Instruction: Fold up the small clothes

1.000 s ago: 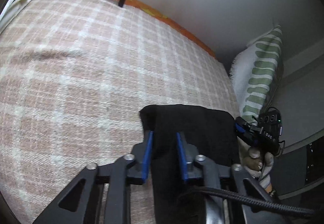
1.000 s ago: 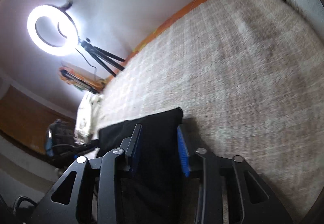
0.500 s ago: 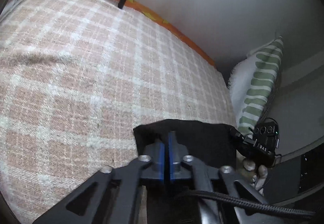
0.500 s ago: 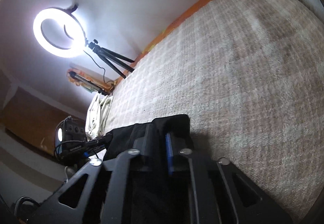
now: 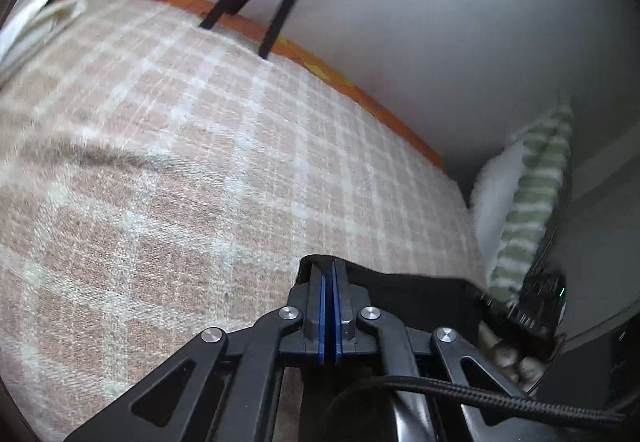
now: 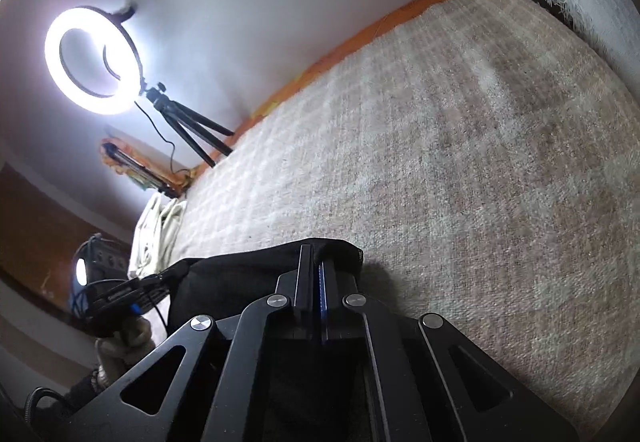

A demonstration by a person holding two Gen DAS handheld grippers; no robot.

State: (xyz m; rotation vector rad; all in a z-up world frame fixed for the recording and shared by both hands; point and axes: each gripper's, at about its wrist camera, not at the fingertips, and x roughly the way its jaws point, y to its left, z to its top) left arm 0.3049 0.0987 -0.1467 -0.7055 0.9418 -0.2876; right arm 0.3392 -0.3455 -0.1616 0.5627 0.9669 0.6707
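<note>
Both tongs are clamped tight on the small black cloth garment: the left gripper pinches its far left corner, and the right gripper has the far right corner. The garment sits at the near edge of the pink-and-white checked woven blanket, stretched between the two.

The black cloth is soft and dark. It lies at the near edge of the checked blanket. Its far edge is stretched out straight. Both far corners are pinched and a bit lifted.
</note>
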